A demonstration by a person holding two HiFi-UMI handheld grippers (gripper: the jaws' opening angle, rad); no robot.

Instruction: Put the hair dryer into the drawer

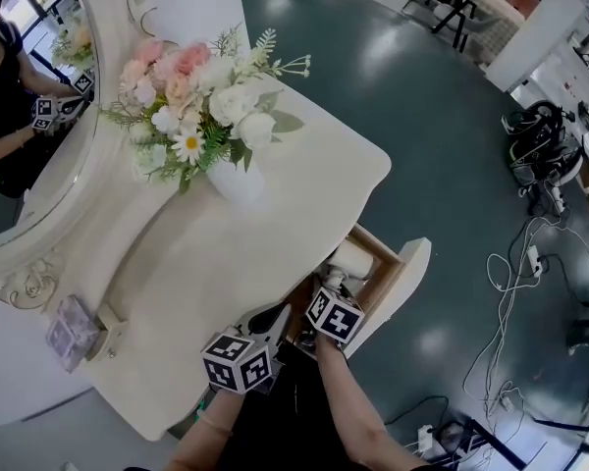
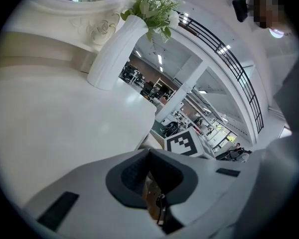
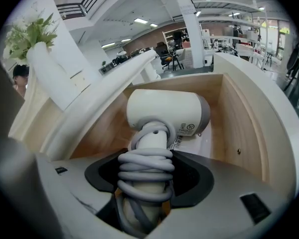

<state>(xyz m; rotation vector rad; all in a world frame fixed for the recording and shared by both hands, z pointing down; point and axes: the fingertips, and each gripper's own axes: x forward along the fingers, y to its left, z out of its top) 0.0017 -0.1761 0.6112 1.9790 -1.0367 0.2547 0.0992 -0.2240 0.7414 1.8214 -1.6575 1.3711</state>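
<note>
The white hair dryer (image 3: 164,111) has its grey cord wound round the handle. My right gripper (image 3: 145,183) is shut on that wrapped handle, and the dryer's head hangs inside the open wooden drawer (image 3: 239,118), close above its bottom. In the head view the hair dryer (image 1: 353,260) shows inside the drawer (image 1: 412,263) at the vanity's right, with my right gripper (image 1: 332,283) just above it. My left gripper (image 1: 273,318) hovers at the tabletop's near edge beside the drawer. In the left gripper view its pads meet at the tips of my left gripper (image 2: 149,156) with nothing held.
A white vase of flowers (image 1: 238,180) stands mid-table, seen again as the vase (image 2: 114,54) ahead of the left gripper. An oval mirror (image 1: 29,116) rises at the left, with a small box (image 1: 74,330) near it. Cables (image 1: 510,273) lie on the floor to the right.
</note>
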